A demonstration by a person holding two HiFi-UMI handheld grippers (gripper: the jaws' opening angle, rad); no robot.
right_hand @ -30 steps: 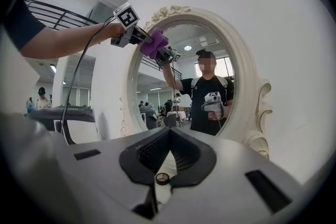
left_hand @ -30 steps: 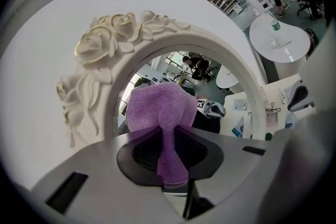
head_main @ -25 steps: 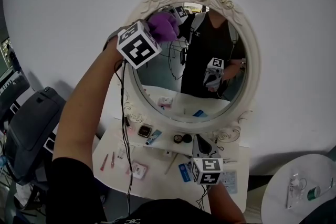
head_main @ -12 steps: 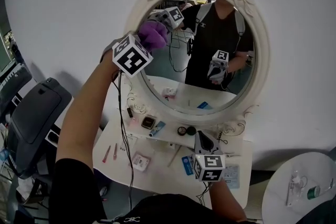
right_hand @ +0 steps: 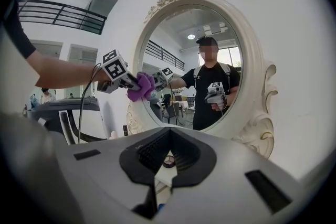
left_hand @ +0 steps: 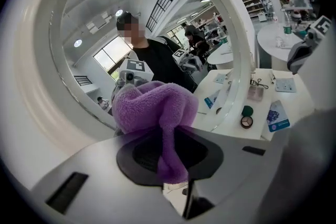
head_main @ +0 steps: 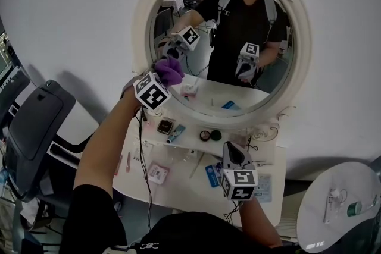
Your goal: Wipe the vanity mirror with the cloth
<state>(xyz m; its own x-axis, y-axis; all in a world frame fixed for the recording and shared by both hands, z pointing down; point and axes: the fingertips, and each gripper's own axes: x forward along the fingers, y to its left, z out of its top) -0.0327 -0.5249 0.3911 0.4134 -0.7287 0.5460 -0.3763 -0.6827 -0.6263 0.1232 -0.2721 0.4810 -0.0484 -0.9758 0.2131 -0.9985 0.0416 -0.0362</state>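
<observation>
cloth (left_hand: 152, 107): purple, bunched, against lower-left glass of vanity mirror (head_main: 141, 15) | left gripper (left_hand: 164, 157): jaws clamped on cloth, glass straight ahead, the nearer arm | right gripper (right_hand: 157, 165): jaws together, empty, held low, well off the glass | writing: none legible

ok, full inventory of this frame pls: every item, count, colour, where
vanity mirror: 1, white carved oval frame, at the back of the table
cloth: 1, purple, bunched against the lower left of the glass
vanity table: 1, white, below the mirror
square compact: 1, dark, shelf, left
blue tube: 1, shelf, beside the square compact
round compacts: 2, one green, one dark, shelf, middle
blue packet: 1, tabletop, left of the right tool
side table: 1, white, round, far right
left tool: shut on the cloth
right tool: shut, empty, over the table
</observation>
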